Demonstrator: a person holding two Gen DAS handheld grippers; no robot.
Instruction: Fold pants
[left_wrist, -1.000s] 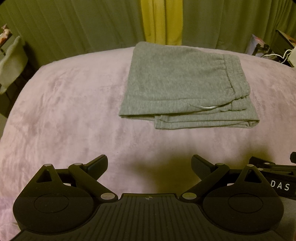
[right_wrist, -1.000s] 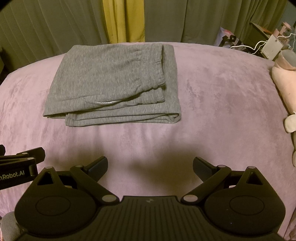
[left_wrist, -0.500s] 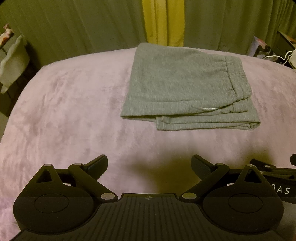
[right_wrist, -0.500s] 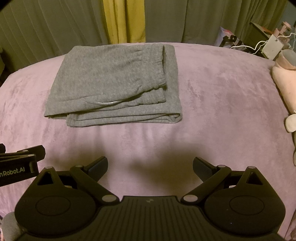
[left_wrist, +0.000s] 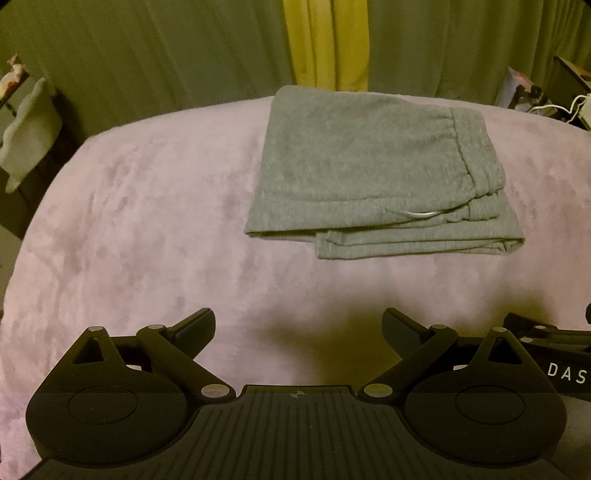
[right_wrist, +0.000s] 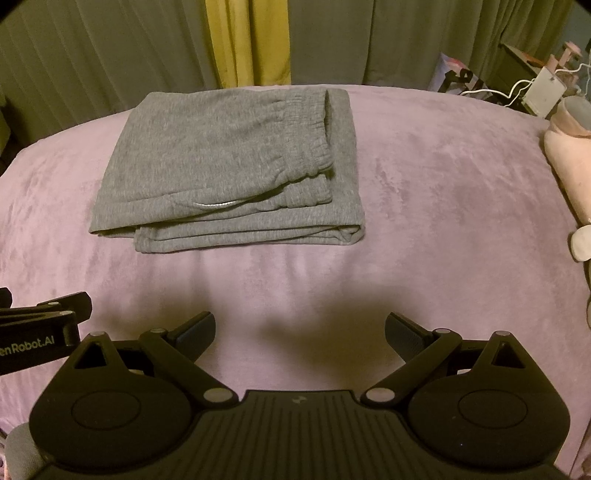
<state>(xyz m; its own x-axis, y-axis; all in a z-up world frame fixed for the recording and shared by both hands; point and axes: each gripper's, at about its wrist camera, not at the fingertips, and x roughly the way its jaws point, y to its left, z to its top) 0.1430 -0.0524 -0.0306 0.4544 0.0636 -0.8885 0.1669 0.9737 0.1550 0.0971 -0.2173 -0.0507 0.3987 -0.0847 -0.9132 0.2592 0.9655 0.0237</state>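
Observation:
The grey pants (left_wrist: 373, 173) lie folded into a flat rectangle on the purple blanket (left_wrist: 147, 229), waistband on top at the right side; they also show in the right wrist view (right_wrist: 229, 170). My left gripper (left_wrist: 298, 328) is open and empty, held back from the pants' near edge. My right gripper (right_wrist: 300, 330) is open and empty too, a similar distance short of the pants. Each gripper shows at the edge of the other's view: the right one (left_wrist: 554, 354) and the left one (right_wrist: 40, 325).
Green curtains with a yellow strip (right_wrist: 247, 40) hang behind the bed. A pink plush toy (right_wrist: 565, 162) lies at the right edge of the bed. Cables and a white box (right_wrist: 543, 88) sit at the far right. A pale cloth (left_wrist: 26, 136) hangs at the far left.
Both views have shifted very slightly; the pants sit a touch lower in frame. Both grippers stay open and the pants have not moved.

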